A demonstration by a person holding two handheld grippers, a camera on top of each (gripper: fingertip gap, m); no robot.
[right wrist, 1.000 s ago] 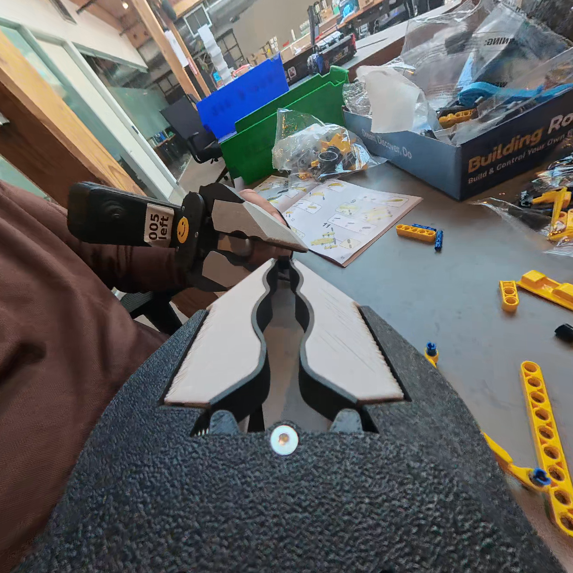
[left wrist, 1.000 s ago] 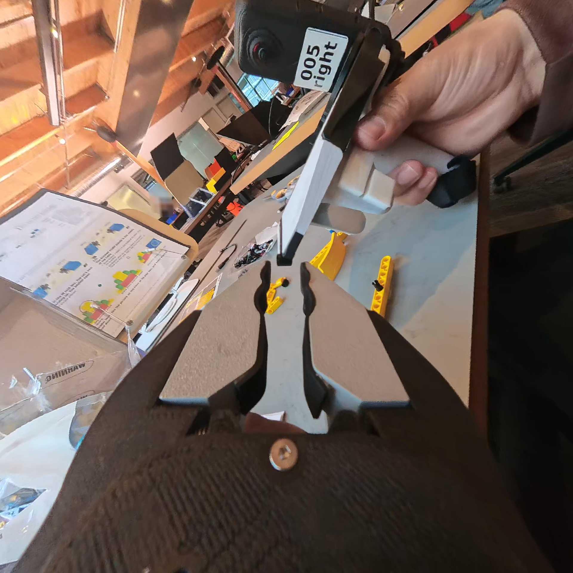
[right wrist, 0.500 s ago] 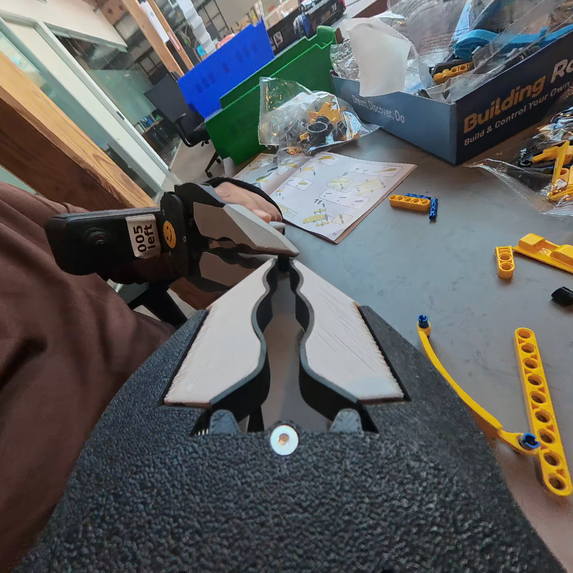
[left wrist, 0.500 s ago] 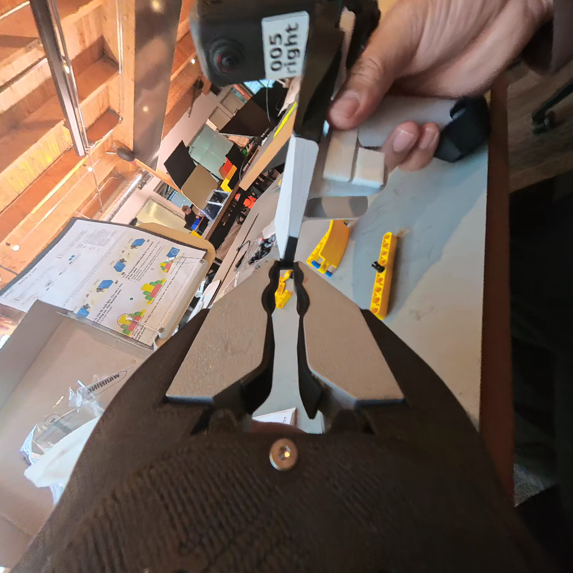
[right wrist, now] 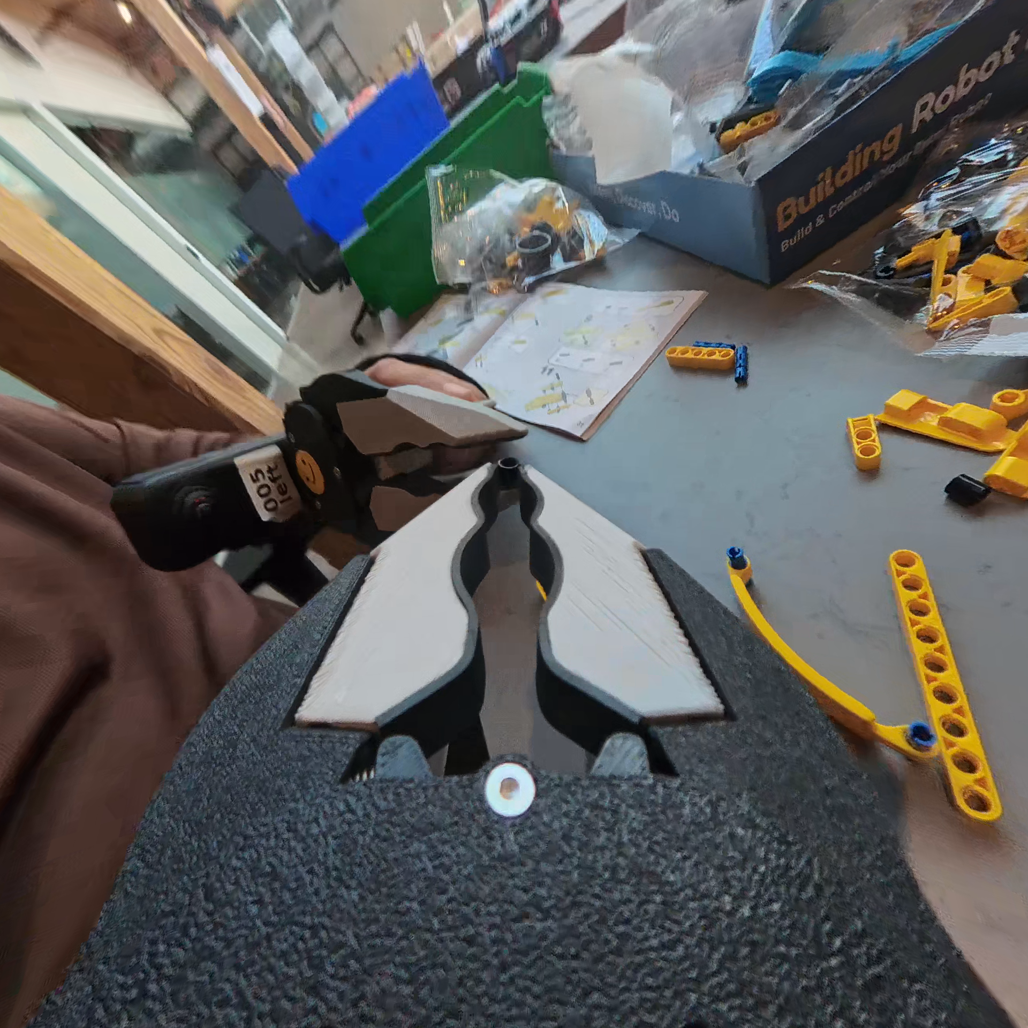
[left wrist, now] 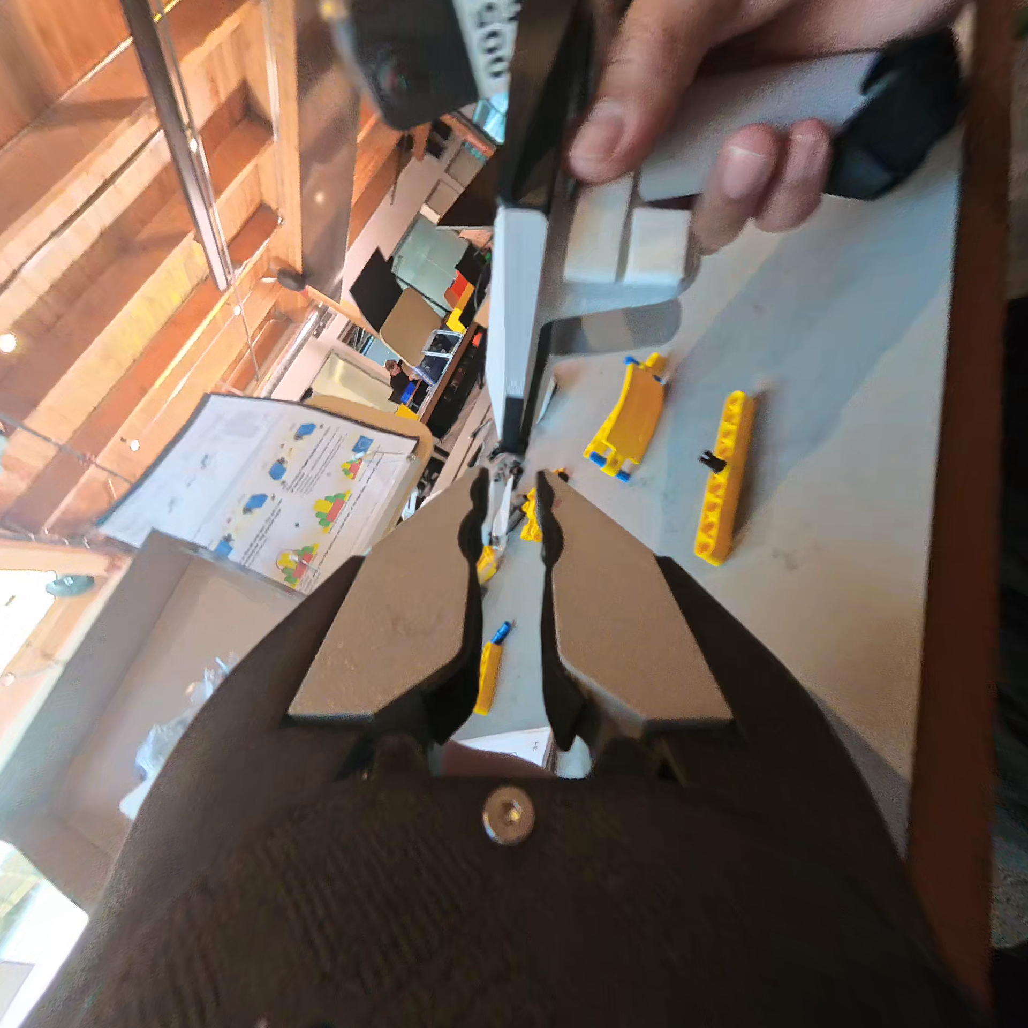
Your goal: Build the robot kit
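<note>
My right gripper is shut on a small black peg pinched at its tips, held above the grey table. My left gripper is open and empty, its tips just short of the right gripper's tip, which comes down from above in the left wrist view. In the right wrist view the left gripper's fingers lie just left of the peg. Below the left jaws lies a short yellow piece with a blue pin.
A long yellow beam and a curved yellow piece lie at the right. A booklet, parts bag, dark blue box and green bin stand behind. The table's wooden edge is close. My left and right fingertips are right by each other.
My left gripper went from open to nearly shut around the right gripper's tip, and has now opened again. The black peg now shows between the right tips.
</note>
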